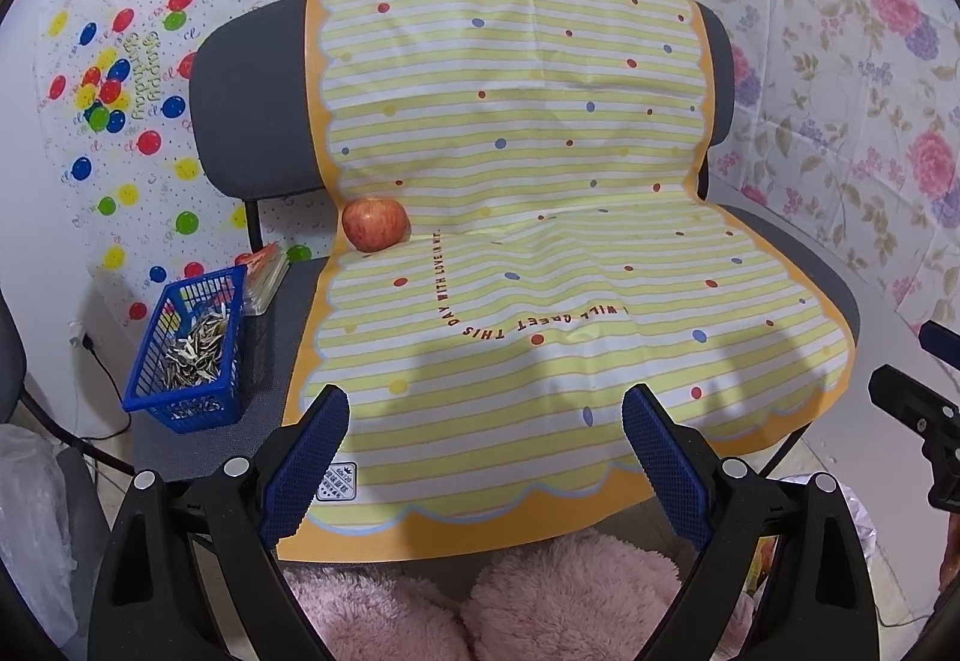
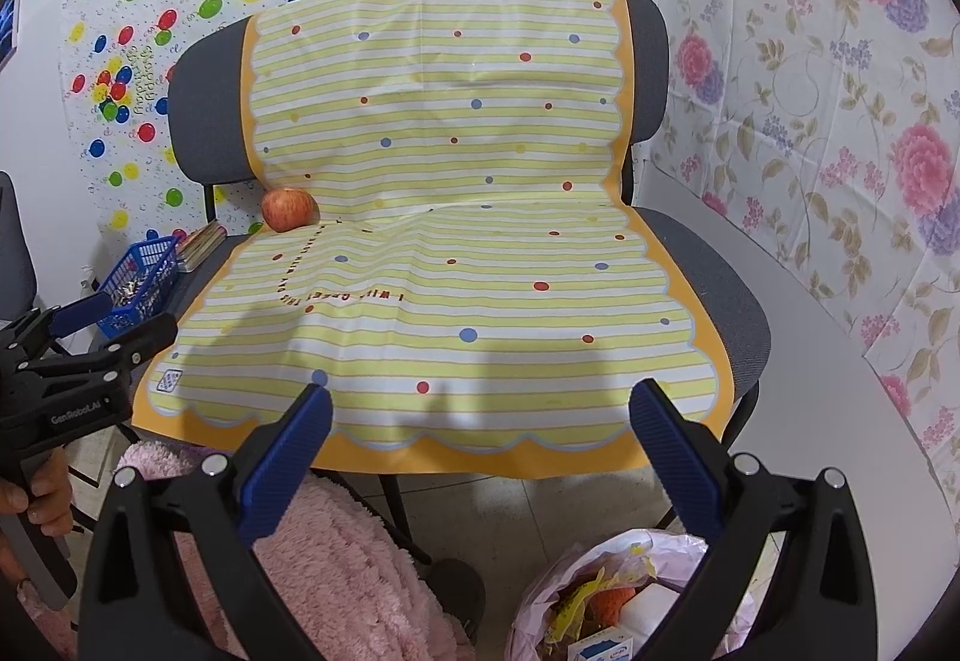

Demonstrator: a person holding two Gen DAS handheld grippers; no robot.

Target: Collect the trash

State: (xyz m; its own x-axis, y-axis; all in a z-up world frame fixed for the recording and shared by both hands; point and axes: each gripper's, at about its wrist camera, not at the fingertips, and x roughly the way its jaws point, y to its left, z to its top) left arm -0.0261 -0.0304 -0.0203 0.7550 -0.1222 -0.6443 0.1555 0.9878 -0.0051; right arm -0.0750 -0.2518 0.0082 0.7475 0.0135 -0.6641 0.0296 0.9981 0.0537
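Straight ahead of both claws, a grey upholstered chair (image 1: 252,108) draped with a yellow-and-white striped plastic sheet with coloured dots and an orange scalloped border (image 1: 540,181). Left gripper (image 1: 486,439) with blue ribbed fingers (image 1: 312,457) spread wide, nothing between them, hovering over the front edge of the sheet. Right gripper (image 2: 480,433) likewise wide apart and empty, just before the same front edge, its black body also showing at the right border of the left wrist view.

Far ahead and to the left of the left claw, a round red-yellow apple (image 1: 375,224) resting on the sheet where seat meets backrest. Left of the left claw, on the bare grey seat beside the sheet, a blue plastic lattice basket (image 1: 186,355) filled with pale sunflower seed shells (image 1: 195,346); behind it a small flat packet, hard to identify.

Below and slightly right of the right claw, on the tiled floor, a pink plastic trash bag (image 2: 612,601), open, with mixed orange, yellow and white waste inside. Beneath both claws, pink fluffy fabric (image 1: 540,595) covering a person's legs. At the left border of the right wrist view, a hand (image 2: 36,493) around the left gripper's handle.
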